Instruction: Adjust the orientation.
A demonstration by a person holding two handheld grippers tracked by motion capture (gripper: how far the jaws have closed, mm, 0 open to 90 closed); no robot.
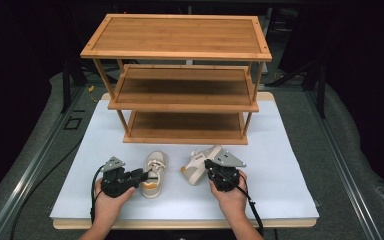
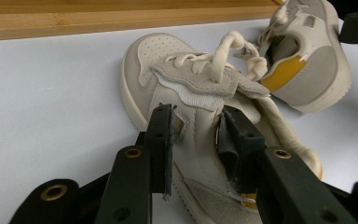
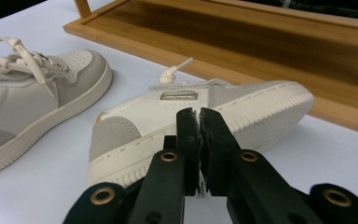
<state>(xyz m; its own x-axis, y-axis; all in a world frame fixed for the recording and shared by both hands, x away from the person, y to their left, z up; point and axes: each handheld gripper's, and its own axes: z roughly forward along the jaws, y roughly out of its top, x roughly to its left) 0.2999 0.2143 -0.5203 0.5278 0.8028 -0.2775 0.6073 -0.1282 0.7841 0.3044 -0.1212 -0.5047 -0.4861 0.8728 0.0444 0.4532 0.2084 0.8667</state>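
Rack (image 1: 177, 37): wooden, three open shelves, standing at the far side of the table.
Top shelf: broadest, with a raised rim.
Bottom shelf (image 3: 242, 42): resting low on the tabletop.
Table (image 1: 280, 165): white top with a pale wooden edge.
Floor (image 1: 40, 150): grey, carpet-like, perhaps with a metal rail along the left.

white table (image 1: 280, 170) carries a wooden shelf rack (image 1: 180, 75) and two sneakers (image 1: 154, 174)
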